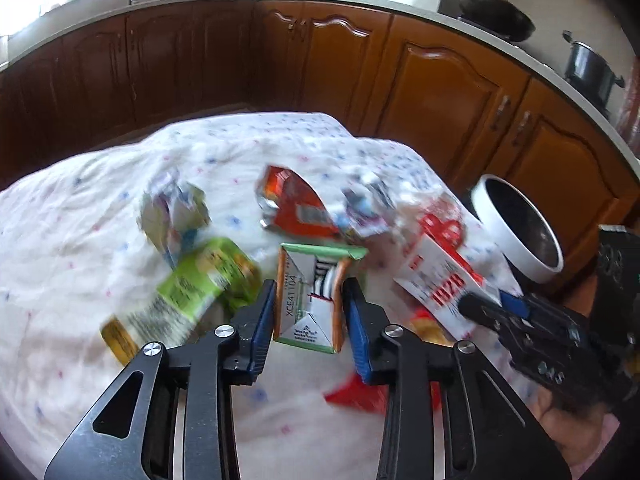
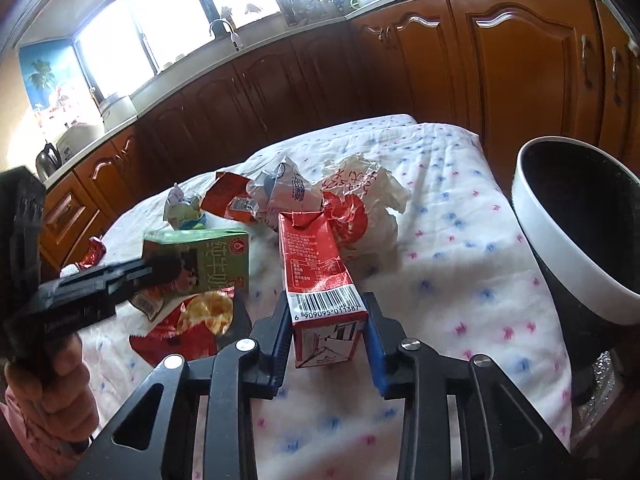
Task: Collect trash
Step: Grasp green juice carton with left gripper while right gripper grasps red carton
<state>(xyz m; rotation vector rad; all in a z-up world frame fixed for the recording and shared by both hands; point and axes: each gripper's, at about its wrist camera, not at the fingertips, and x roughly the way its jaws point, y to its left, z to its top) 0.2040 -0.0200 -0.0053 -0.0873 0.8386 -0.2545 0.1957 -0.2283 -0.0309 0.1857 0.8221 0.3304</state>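
While your left gripper [image 1: 309, 316] holds the green carton [image 1: 310, 300], its jaws are clenched on the carton's two sides, with the printed end facing the camera. Your right gripper [image 2: 326, 340] has its jaws clenched on the red carton [image 2: 318, 280], gripping the near end just below the barcode. In the left wrist view, the right gripper [image 1: 480, 306] shows at the right edge, with that same carton [image 1: 436, 280] reaching out from it.

Both cartons sit over the tabletop [image 2: 460, 280], which carries a white cloth with small blue and pink marks. Whether either carton touches the cloth cannot be told. The remaining trash lies on the far side of the cartons: an orange wrapper [image 1: 294, 204], a crumpled white bag with red print [image 2: 360, 192], and a blurred green package [image 1: 192, 292] to the left. A red snack bag [image 2: 188, 328] lies near, left of the red carton and below the left gripper [image 2: 156, 270].

The bin [image 2: 532, 208], white outside and dark inside, stands at the right edge of the tabletop, just beside the red carton's side. Brown cabinets [image 2: 520, 60] run along the far wall.
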